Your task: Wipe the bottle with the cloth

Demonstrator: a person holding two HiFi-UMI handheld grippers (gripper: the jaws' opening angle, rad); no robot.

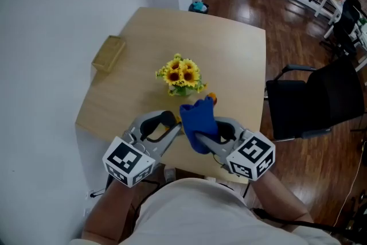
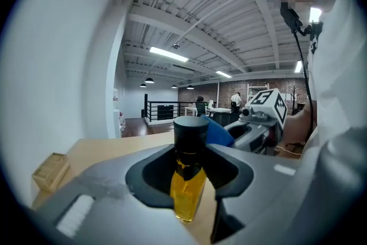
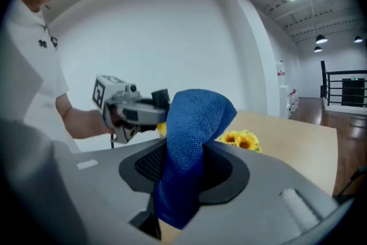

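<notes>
Head view: both grippers are held over the near edge of the table (image 1: 235, 54), side by side. The left gripper (image 2: 189, 172) is closed on the bottle (image 2: 188, 192), which stands upright between the jaws with its black cap up and yellow liquid below. The right gripper (image 3: 183, 178) is clamped on the blue cloth (image 3: 198, 117), whose free end stands up and folds over. The cloth lies just beside the bottle's cap; contact cannot be resolved. Sunflowers (image 1: 182, 74) stand mid-table, and a wooden block (image 1: 109, 53) lies far left.
</notes>
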